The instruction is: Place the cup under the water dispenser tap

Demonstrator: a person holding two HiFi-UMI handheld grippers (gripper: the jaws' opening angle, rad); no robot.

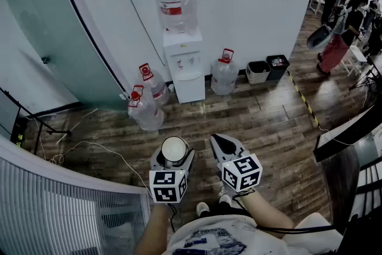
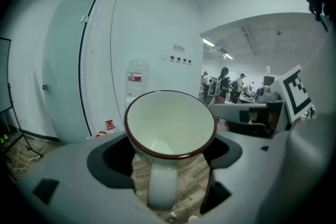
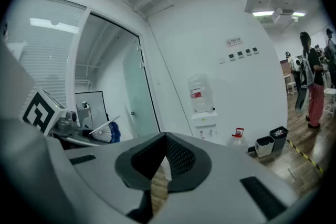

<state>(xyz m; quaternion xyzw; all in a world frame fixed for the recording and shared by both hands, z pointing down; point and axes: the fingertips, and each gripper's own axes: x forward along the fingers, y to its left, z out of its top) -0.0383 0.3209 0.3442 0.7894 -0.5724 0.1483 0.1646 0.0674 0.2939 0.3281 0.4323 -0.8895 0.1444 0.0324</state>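
Note:
A white cup (image 1: 174, 150) with a dark red rim sits upright between the jaws of my left gripper (image 1: 173, 155), which is shut on it well above the floor. In the left gripper view the cup (image 2: 169, 123) fills the middle, empty, with its handle toward the camera. The white water dispenser (image 1: 184, 63), with a clear bottle on top, stands against the far wall, some way ahead of both grippers. It also shows small in the right gripper view (image 3: 203, 113). My right gripper (image 1: 222, 141) hangs beside the left one, its jaws meeting at the tips with nothing between them (image 3: 164, 139).
Three water bottles (image 1: 146, 109) with red caps stand on the wooden floor around the dispenser. Two bins (image 1: 267, 68) sit to its right by the wall. A glass door (image 1: 54, 27) is at the left, cables (image 1: 77, 146) trail on the floor, and people (image 1: 343, 27) stand at the far right.

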